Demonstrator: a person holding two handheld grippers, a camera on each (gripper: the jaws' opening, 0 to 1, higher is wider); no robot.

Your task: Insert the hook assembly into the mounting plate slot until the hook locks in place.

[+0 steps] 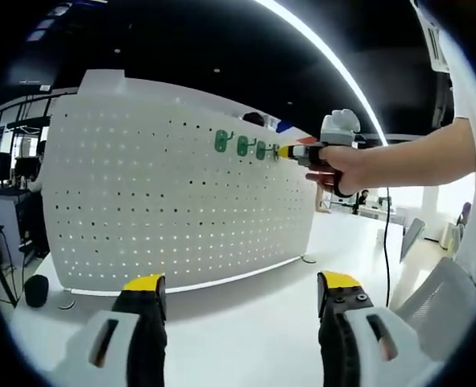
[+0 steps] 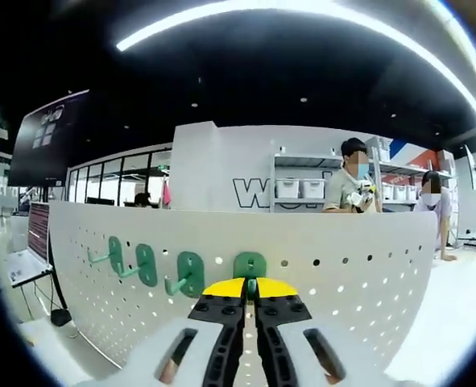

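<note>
The right hand-held gripper (image 2: 251,305) pinches the green hook (image 2: 250,266) by its peg, pointing straight into the pegboard (image 2: 366,274). The left hand-held gripper (image 1: 242,294) hangs spread, well back over the table (image 1: 246,339).

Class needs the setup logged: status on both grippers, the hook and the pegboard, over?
Left hand-held gripper open, empty. Right hand-held gripper shut on hook at pegboard. Three hooks mounted alongside; nothing blocking.
</note>
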